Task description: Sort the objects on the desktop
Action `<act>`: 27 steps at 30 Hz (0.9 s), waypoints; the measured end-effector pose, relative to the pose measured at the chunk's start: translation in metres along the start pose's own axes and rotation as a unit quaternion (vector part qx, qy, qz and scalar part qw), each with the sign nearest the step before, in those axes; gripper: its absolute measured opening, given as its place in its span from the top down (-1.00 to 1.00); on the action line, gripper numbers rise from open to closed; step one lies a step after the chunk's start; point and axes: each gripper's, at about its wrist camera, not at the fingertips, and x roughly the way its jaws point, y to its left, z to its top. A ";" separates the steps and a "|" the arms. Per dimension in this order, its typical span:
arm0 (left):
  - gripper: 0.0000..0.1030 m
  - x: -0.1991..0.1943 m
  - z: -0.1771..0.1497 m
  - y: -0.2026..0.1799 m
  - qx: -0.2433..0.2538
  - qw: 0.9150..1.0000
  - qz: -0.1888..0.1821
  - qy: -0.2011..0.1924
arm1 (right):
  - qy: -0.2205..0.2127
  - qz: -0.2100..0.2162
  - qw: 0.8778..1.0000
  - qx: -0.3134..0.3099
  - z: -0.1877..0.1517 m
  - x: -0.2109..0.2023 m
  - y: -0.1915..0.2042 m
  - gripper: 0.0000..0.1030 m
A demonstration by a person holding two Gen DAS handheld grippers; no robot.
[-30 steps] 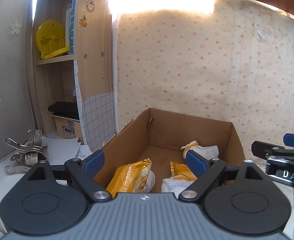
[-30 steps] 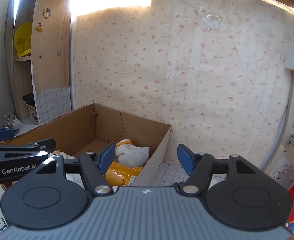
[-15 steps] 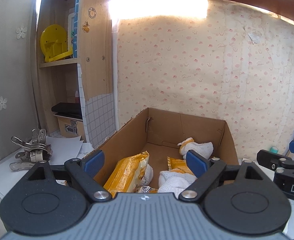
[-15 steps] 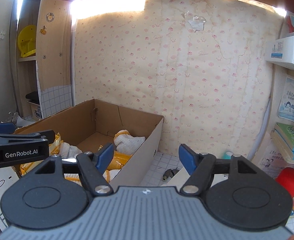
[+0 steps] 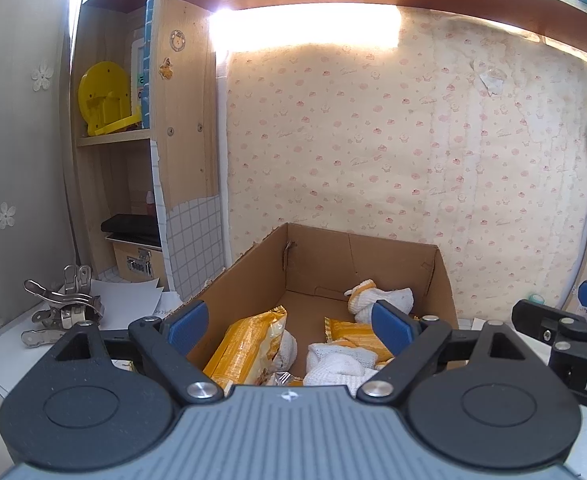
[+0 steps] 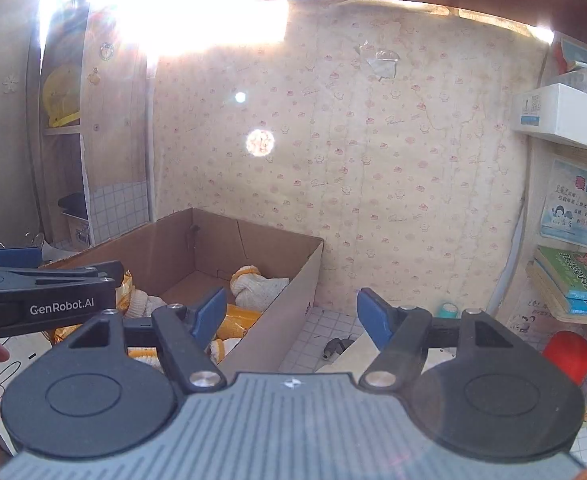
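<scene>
An open cardboard box stands against the papered wall. Inside it lie yellow snack packets and white knitted gloves with yellow cuffs. My left gripper hovers just before the box's near end, open, with nothing between its blue pads. In the right wrist view the same box lies to the left, gloves showing inside. My right gripper is open and empty over the box's right wall and the tiled desktop. Each gripper shows in the other's view: the right, the left.
Metal clips and white paper lie left of the box, by a shelf unit with a yellow part. To the right are stacked books, a red object, a teal-capped item and a small dark piece.
Both grippers have drawn back from the box, so more of its contents and of the side shelves shows. Both stay open and empty.
</scene>
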 end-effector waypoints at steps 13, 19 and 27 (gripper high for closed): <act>-0.81 -0.004 0.001 -0.001 0.001 1.000 -0.003 -0.001 | -0.003 0.000 1.000 0.002 -0.001 -0.005 -0.001 -0.37; -0.93 -0.006 0.000 -0.002 0.005 1.000 -0.007 -0.002 | -0.001 0.001 1.000 0.004 -0.002 -0.004 -0.002 -0.37; -0.96 -0.005 0.001 -0.001 0.004 1.000 0.002 0.000 | 0.001 0.001 1.000 0.005 -0.002 -0.004 -0.002 -0.37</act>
